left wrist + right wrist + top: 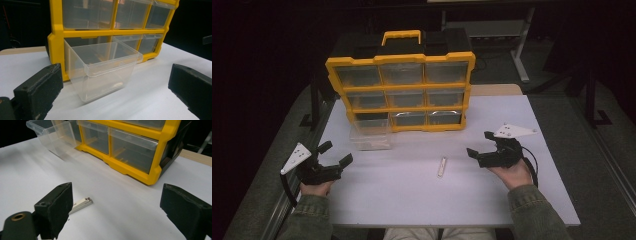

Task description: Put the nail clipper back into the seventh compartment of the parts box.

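Left claw [335, 153] and right claw [480, 144] both wide apart, empty, above the white table [412, 195].

I see a yellow organizer [402, 92] with a black back at the far edge of the white worktop [412, 195]. Its drawers are clear, also the pulled-out drawer [102, 67]. The small clipper [81, 205] is cream-white. Both grippers' fingers [56, 207] are black.
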The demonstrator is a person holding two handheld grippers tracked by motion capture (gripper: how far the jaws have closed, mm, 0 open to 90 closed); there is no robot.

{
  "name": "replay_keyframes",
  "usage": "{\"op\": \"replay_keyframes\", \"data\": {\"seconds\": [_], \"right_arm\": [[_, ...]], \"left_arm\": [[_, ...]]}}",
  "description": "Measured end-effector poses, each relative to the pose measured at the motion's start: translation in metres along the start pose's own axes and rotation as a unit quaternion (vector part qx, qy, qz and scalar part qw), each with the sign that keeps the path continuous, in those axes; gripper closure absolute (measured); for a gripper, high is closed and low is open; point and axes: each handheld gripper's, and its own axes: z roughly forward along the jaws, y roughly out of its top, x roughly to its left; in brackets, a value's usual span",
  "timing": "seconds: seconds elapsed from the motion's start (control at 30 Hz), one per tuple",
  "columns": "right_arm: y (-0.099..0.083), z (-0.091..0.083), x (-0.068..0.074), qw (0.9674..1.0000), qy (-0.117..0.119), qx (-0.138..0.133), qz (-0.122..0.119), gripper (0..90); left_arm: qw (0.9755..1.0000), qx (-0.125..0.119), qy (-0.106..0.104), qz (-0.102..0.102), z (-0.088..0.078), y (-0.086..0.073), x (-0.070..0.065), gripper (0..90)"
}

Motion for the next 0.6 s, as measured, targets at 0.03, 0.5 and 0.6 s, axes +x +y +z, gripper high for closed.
{"op": "replay_keyframes", "data": {"seconds": [0.03,0.5,0.6], "right_arm": [[0.000,0.001,0.000,1.0000,0.000,0.002,-0.001,10.9],[0.001,0.025,0.010,0.9992,0.018,0.034,-0.011,12.8],[0.000,0.029,0.011,0.9989,0.020,0.042,-0.011,12.8]], "left_arm": [[1.0000,0.000,0.000,0.000,0.000,0.000,0.000,0.0],[1.0000,-0.001,0.000,-0.001,0.000,0.000,0.001,0.0],[1.0000,-0.001,0.000,-0.002,0.000,0.000,0.001,0.0]]}}
